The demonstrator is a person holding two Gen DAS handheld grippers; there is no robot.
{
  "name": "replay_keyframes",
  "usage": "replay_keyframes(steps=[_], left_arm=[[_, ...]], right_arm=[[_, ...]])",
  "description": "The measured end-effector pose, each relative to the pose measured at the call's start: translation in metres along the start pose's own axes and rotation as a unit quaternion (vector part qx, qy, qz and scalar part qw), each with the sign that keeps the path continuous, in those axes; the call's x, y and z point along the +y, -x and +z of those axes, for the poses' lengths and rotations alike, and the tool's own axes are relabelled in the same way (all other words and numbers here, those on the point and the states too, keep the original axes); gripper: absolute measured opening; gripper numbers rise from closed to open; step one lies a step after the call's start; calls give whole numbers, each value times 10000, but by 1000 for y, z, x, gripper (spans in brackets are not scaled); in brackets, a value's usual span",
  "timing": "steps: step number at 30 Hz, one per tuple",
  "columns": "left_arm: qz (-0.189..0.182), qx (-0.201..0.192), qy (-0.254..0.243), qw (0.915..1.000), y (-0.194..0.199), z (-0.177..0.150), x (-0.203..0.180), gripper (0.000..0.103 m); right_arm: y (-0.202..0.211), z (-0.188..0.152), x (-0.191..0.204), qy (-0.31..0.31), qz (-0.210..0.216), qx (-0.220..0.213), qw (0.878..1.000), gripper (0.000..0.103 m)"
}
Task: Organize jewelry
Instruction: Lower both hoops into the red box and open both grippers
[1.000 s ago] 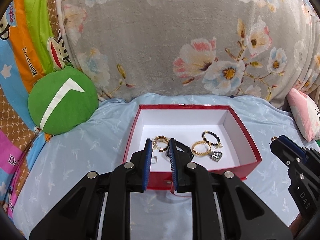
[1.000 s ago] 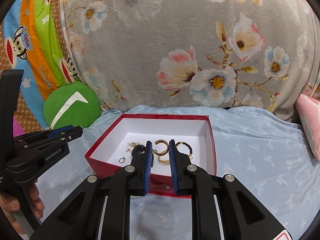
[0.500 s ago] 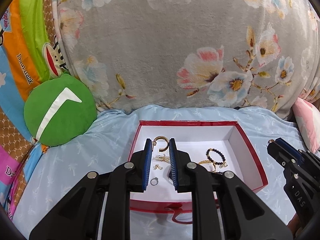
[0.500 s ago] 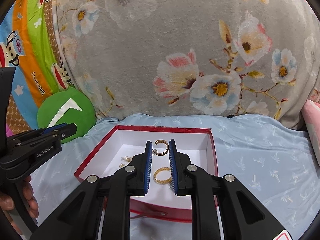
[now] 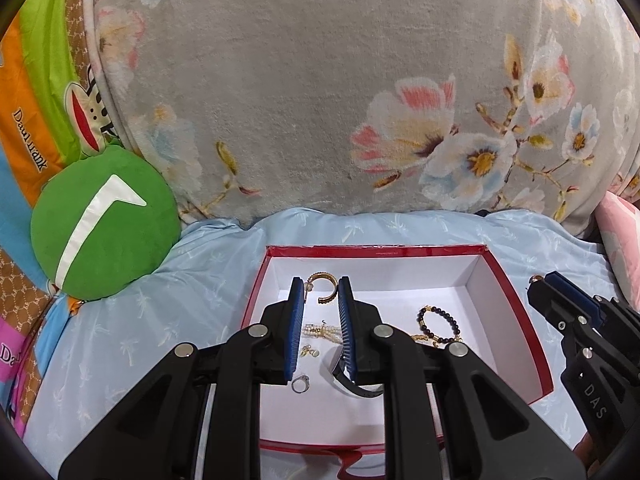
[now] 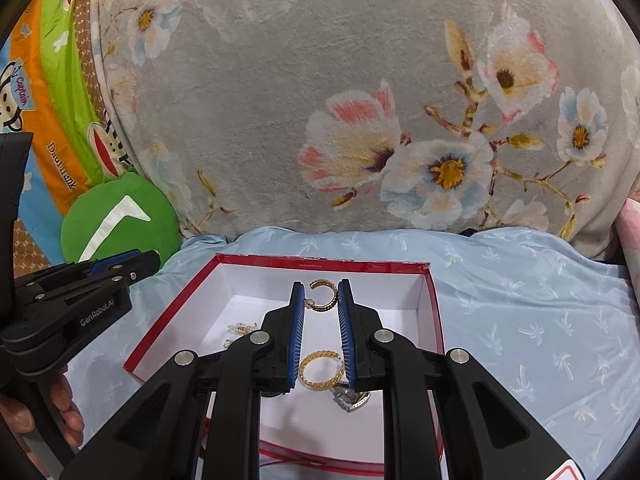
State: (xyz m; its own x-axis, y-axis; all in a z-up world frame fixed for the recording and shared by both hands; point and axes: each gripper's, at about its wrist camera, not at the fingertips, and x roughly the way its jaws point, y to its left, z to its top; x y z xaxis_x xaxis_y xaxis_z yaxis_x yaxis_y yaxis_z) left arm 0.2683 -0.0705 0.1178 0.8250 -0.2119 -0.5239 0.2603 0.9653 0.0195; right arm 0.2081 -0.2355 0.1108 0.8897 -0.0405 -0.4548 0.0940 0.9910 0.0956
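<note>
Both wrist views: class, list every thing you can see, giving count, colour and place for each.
Box: one, red outside, white inside, on the sheet.
Open hoop: one, gold, far end of the box.
Closed hoop: one, gold, middle of the box.
Bead bracelet: one, black with gold, right side of the box.
Ring: one, silver, near left of the box.
Sheet: one, pale blue, under the box.
Blanket: one, grey, floral, behind.
Cushion: one, green, round, left.
Left gripper: black, blue pads, over the box, holding nothing.
Right gripper: same, over the box, holding nothing.
</note>
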Motion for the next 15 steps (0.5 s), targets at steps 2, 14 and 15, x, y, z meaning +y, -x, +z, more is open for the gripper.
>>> replay_keyframes(steps=[2, 14, 15], left_arm=[[-22, 31, 18, 10000, -6, 0, -1, 17], [8, 221, 38, 9997, -43, -4, -1, 17], [11, 239, 39, 9997, -46, -5, 0, 17]], right_arm=[[-5, 0, -1, -5, -5, 11, 10000, 16], [-34, -3, -3, -7, -7, 119, 9999, 16], [-38, -3, -3, -13, -8, 137, 9999, 16]])
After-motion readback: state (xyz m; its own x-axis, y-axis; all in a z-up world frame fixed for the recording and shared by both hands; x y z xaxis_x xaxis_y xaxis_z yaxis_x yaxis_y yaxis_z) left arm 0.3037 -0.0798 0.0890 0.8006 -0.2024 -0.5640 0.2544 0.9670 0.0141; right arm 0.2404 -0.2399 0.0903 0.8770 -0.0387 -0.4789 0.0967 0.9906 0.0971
